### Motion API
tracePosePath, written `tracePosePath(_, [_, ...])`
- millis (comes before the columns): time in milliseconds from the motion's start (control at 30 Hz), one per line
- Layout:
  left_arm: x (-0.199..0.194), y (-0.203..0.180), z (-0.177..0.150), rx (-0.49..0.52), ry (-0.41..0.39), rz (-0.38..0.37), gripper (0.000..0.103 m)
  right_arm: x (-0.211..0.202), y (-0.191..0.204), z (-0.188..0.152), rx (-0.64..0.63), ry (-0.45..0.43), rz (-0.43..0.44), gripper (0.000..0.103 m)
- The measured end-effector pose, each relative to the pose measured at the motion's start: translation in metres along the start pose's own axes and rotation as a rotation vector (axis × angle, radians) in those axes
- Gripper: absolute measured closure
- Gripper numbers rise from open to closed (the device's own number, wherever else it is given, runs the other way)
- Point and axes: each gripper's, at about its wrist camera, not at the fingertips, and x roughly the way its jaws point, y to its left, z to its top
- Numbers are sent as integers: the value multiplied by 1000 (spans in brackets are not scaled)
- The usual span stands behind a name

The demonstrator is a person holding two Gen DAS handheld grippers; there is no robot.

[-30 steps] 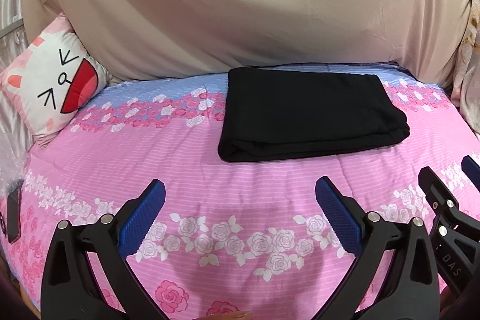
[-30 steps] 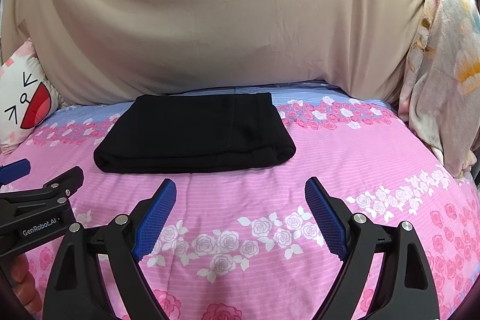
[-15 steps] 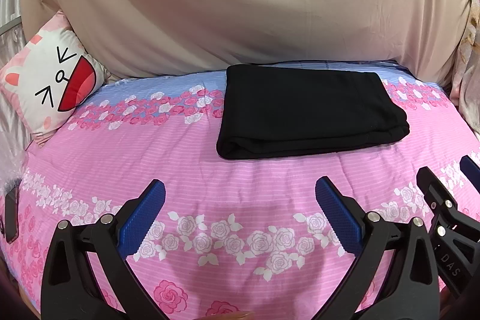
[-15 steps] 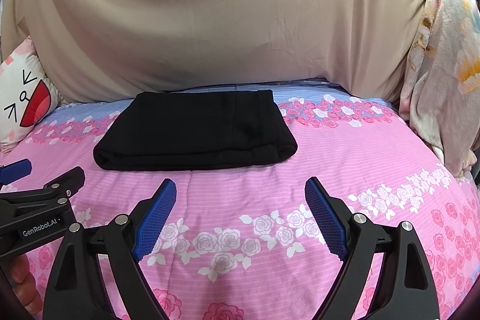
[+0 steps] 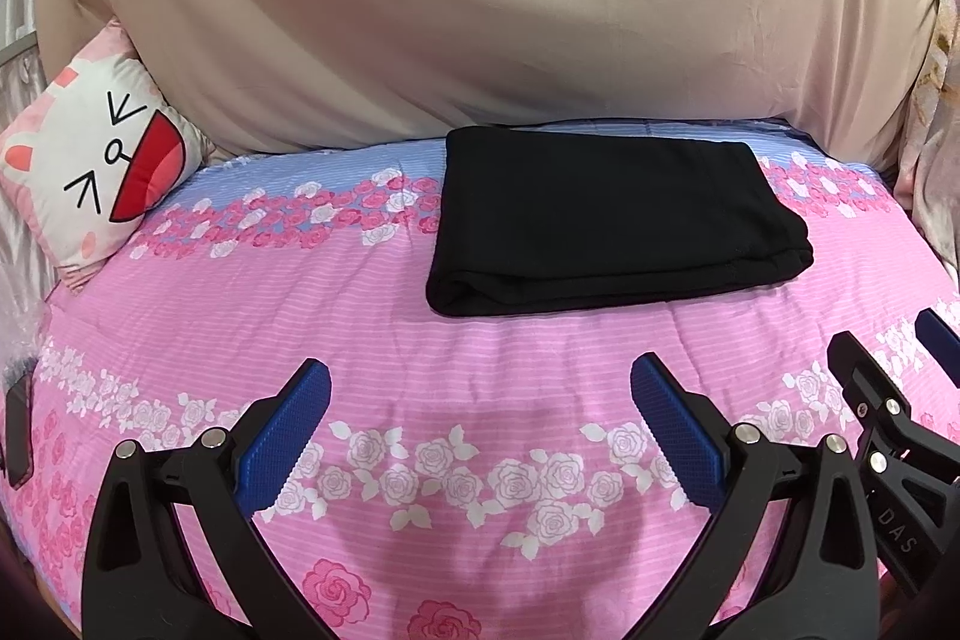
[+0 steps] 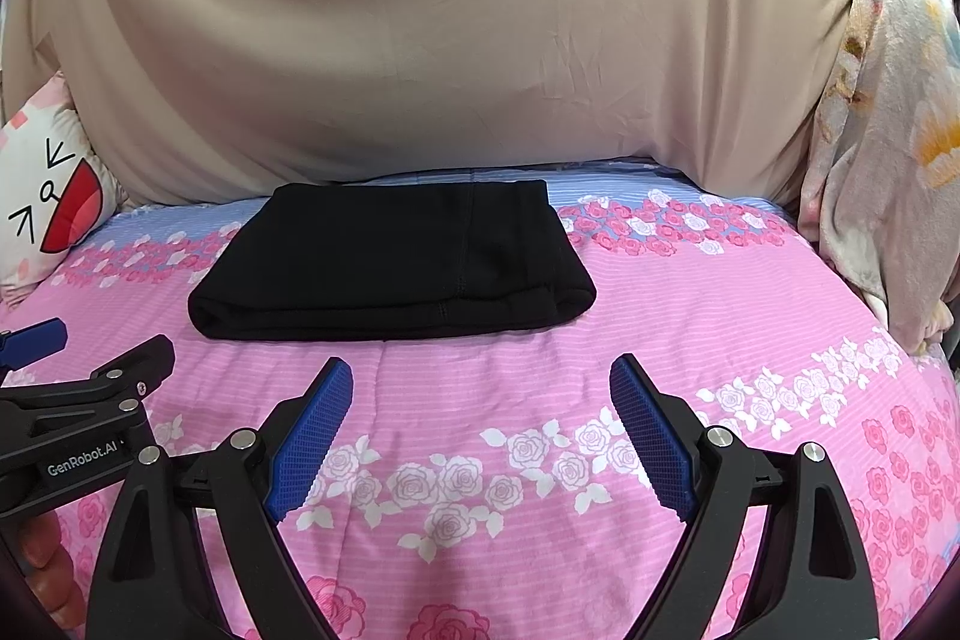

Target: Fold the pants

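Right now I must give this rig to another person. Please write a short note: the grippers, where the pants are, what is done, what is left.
Left gripper: open, empty, above the quilt.
Right gripper: open, empty, beside the left one.
Black pants: folded into a neat rectangle, lying flat on the pink floral quilt, ahead of both grippers, touched by neither.
Done: the folding looks finished.
Left: probably nothing; at most check the edges.

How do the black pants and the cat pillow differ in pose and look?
The black pants lie flat, folded into a rectangle, mid-bed; the cat pillow stands propped at the left edge. The pants are plain black; the pillow is white and pink with a printed face. Both rest on the pink floral bedspread, untouched by either gripper.
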Motion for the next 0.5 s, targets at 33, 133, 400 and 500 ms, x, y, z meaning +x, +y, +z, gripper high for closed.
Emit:
tracePosePath(33, [0,0,0,-6,0,4,5,0,0,0,0,0,0,18])
tracePosePath(133, [1,1,-1,-12,-12,20,5,0,1,0,-2,1,-1,18])
tracePosePath(400, [3,0,-6,20,-5,22,5,-1,1,-1,-2,3,-1,18])
tracePosePath(500, [2,0,-10,23,-8,44,5,-1,1,-3,-2,8,0,18])
